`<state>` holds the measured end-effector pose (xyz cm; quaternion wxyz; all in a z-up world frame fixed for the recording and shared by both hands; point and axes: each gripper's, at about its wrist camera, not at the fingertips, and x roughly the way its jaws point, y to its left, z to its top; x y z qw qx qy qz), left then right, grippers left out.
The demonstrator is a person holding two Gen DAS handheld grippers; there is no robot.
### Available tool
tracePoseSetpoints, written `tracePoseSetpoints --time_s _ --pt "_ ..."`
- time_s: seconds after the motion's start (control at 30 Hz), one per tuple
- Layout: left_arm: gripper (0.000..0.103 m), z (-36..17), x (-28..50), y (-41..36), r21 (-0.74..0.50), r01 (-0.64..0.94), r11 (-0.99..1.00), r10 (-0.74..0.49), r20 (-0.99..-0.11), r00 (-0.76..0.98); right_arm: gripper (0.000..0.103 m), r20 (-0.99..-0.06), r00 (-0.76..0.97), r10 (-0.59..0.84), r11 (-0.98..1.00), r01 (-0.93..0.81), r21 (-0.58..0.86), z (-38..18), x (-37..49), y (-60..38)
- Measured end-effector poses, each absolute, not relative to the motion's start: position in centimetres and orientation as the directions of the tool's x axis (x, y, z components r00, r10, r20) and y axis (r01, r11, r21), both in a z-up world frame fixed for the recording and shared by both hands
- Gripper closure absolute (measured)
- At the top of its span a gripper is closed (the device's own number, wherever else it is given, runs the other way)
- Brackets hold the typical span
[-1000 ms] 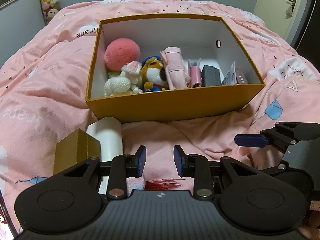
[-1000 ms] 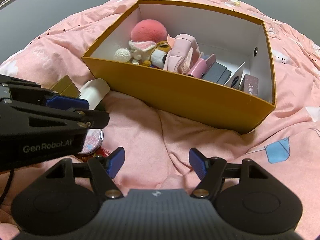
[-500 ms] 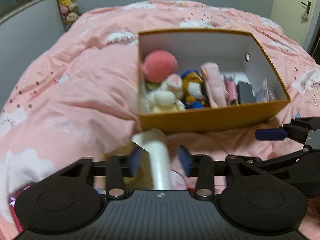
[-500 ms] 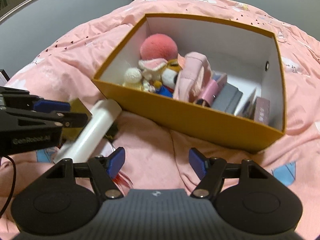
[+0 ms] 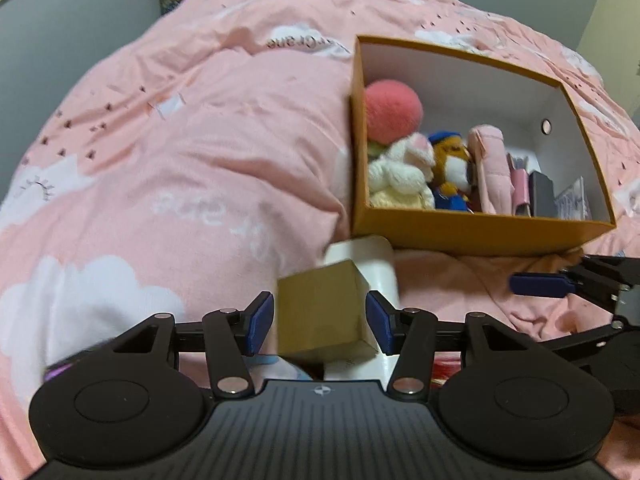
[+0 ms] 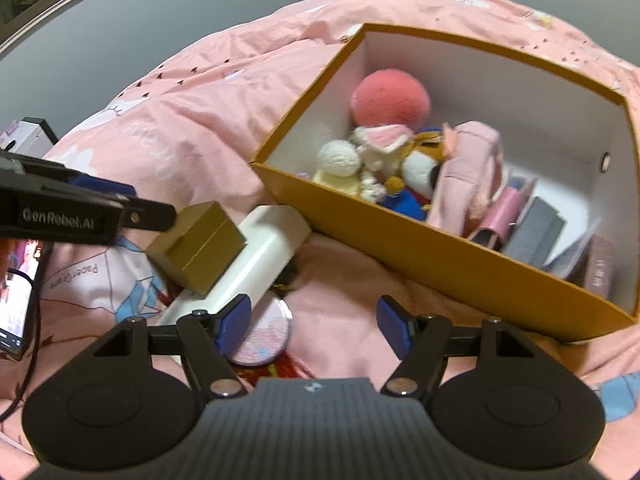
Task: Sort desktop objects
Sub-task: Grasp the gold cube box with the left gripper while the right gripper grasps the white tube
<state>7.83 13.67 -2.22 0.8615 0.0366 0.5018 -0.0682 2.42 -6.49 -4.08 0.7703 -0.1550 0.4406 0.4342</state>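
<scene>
So the gold box is what's getting lined up right now. It's sitting on the pink bedspread just off the near left corner of the orange storage box, leaning on a white tube that's lying right beside it. The left gripper is hovering over it with its jaws opening, framing the gold box on both sides, but the blue pads aren't pressing on it as far as I can tell, so nothing's grabbed yet.

The right gripper is hanging spread open with only bedspread between its jaws, holding nothing. A round pink compact is lying just past its left pad, with something red and tasselly poking out underneath.

Progress-wise I'd say it's past halfway. The orange box is already holding a pink fuzzy ball, a white plush, a little dog plush, a pink pouch and some small boxes and cards along its right wall. Still out on the bedspread: the gold box, the tube, the compact and the red thing. A phone is also lying by the left edge, not sure it counts.
</scene>
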Motion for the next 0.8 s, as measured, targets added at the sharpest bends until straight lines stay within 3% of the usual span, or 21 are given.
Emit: tracePoseSetpoints --time_s 0.2,0.27,0.57,0.8 --pt "0.043 -4.1 8.4 13.9 -0.042 0.120 0.992 -0.090 -0.896 0.435 0.032 -0.830 0.175 0.530 0.542 -0.823 0.173 -5.1 2.3 -5.6" --pt "0.040 -4.4 8.4 13.9 -0.058 0.116 0.992 -0.102 -0.899 0.426 0.037 -0.835 0.160 0.527 0.543 -0.819 0.186 -5.5 2.4 -5.5" --pt "0.028 -5.9 8.9 11.8 0.095 0.156 0.983 0.014 -0.891 0.454 0.041 -0.861 0.148 0.486 0.584 -0.788 0.195 -7.0 3.0 -5.6" --pt "0.025 -7.2 9.5 12.3 0.105 0.148 0.983 0.031 -0.901 0.433 0.041 -0.862 0.149 0.484 0.595 -0.779 0.199 -7.1 3.0 -5.7"
